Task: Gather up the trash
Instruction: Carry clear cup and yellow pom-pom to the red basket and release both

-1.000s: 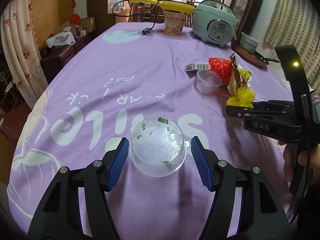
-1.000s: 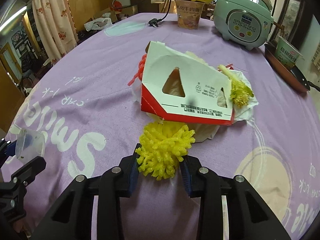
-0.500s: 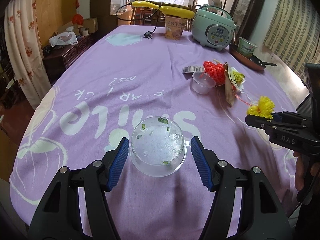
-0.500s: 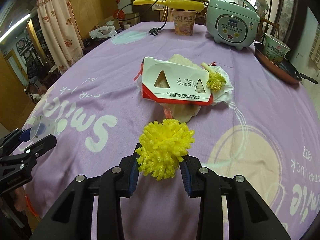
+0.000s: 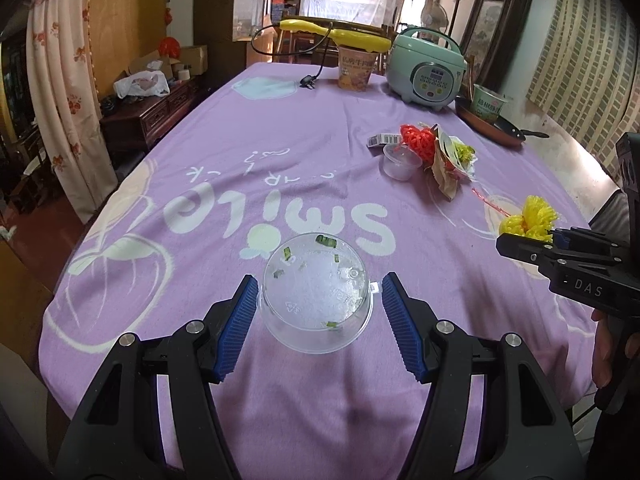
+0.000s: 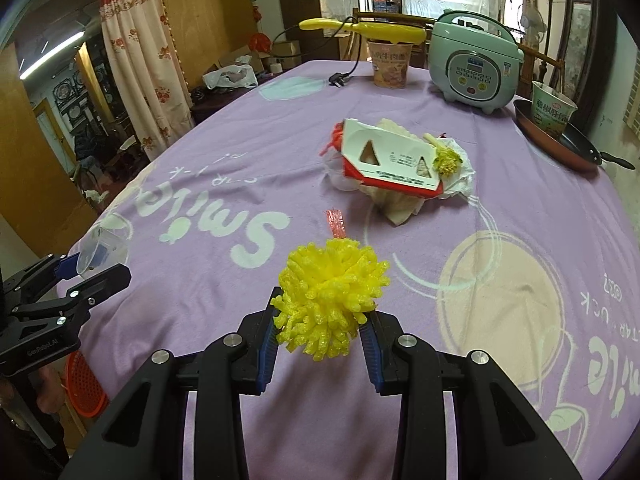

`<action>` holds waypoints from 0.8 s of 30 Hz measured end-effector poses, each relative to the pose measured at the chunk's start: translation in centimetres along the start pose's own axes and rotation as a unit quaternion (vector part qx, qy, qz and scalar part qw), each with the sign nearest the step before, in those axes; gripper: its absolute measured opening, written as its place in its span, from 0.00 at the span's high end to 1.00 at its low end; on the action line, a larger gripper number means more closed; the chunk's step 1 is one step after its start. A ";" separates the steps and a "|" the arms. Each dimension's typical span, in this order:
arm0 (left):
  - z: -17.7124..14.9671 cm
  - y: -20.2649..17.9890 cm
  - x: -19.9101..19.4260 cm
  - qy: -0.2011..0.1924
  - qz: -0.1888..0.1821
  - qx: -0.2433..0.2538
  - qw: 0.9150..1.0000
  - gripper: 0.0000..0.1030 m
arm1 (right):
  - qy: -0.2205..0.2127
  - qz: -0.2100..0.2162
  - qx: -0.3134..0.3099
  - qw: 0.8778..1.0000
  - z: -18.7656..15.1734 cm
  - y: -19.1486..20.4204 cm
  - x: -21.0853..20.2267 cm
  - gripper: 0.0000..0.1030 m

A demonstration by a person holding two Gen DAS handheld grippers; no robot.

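Hiding its own pad contact, clear cup fills left jaws.

The clear plastic bowl looks glossy and smooth. The yellow foam net is soft and frilly. Matt purple cloth covers the table. The gripper pads are ribbed blue rubber on matt black plastic. The carton is printed cardboard.

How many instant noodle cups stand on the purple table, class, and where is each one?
2. One noodle cup stands at the far edge, left of the rice cooker, with a yellow appliance lying across its top. The other cup sits in the frying pan at right.
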State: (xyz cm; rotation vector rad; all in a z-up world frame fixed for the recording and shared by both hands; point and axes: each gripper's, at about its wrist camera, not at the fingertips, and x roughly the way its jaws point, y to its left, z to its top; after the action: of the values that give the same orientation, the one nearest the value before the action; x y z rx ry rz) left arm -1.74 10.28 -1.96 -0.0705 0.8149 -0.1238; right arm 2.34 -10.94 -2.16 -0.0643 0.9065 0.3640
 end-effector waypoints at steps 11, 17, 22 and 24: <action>-2.2 1.7 -3.6 -0.023 0.021 -0.021 0.999 0.39 | -0.016 0.020 -0.024 0.999 -1.3 3.9 -1.9 0.65; -3.5 2.8 -5.8 -0.037 0.035 -0.030 0.998 0.39 | -0.022 0.034 -0.042 0.998 -2.0 6.3 -3.0 0.65; -5.1 5.0 -8.7 -0.058 0.061 -0.048 0.995 0.39 | -0.033 0.049 -0.077 0.995 -2.0 9.5 -4.1 0.65; -5.8 5.9 -9.6 -0.062 0.070 -0.057 0.994 0.39 | -0.037 0.061 -0.093 0.993 -2.1 11.4 -4.5 0.65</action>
State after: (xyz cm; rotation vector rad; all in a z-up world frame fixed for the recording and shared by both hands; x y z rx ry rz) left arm -11.95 17.36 0.32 -0.1273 0.6996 0.0596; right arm -5.58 -1.96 1.13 -0.1656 0.8041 0.5614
